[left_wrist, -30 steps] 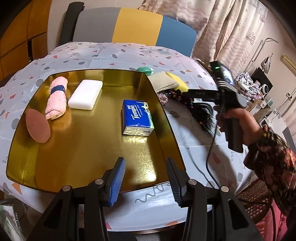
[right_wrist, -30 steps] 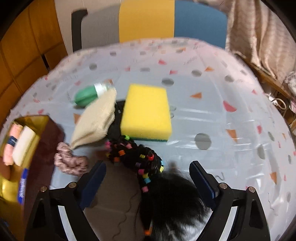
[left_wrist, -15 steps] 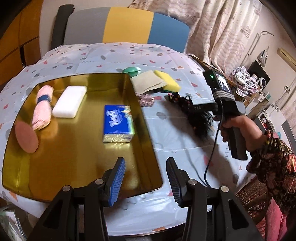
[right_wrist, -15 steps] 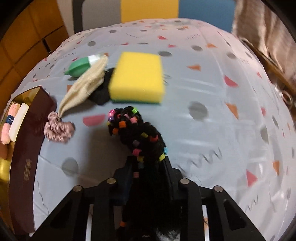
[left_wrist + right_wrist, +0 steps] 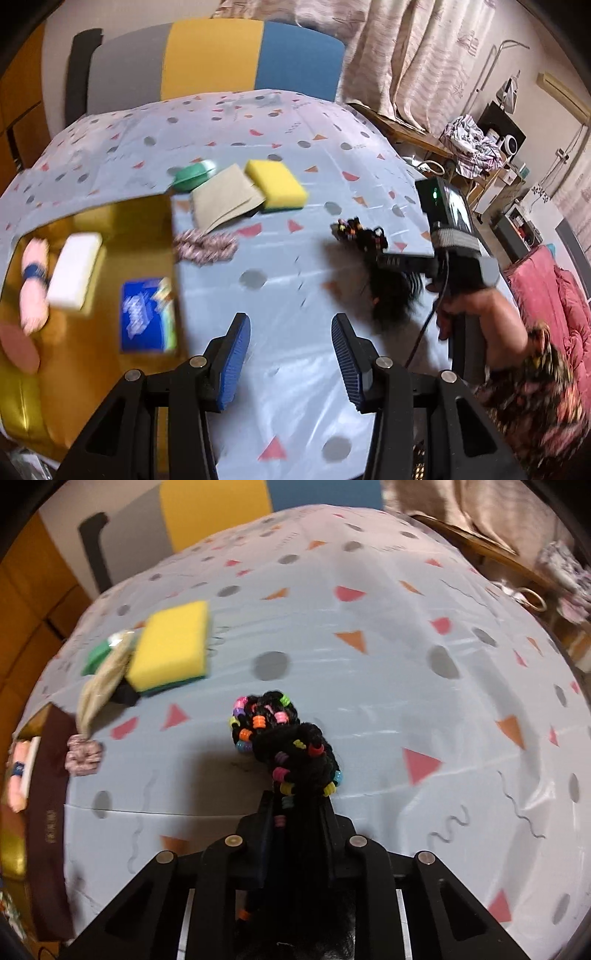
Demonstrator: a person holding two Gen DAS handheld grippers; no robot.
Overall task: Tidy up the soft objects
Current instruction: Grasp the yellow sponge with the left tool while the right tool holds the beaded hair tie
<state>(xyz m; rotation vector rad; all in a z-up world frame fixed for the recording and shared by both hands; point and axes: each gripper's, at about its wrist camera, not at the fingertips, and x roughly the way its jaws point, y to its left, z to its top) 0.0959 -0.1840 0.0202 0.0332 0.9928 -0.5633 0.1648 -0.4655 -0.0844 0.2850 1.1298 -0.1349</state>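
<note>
Hair braid: black, with coloured beads point(image 5: 284, 746), on the tabletop point(image 5: 406, 664), its beaded end toward 12 o'clock of the right tongs point(image 5: 295, 805).
Right tongs: closing, pads pressed on the braid.
Left tongs: point(image 5: 290, 350) parted, nothing between them, above the tabletop.
Sponge: yellow point(image 5: 171, 646), at 10 o'clock of the braid.
Tray: gold point(image 5: 92, 369), at 9 o'clock, holding a tissue pack point(image 5: 146, 319).
</note>
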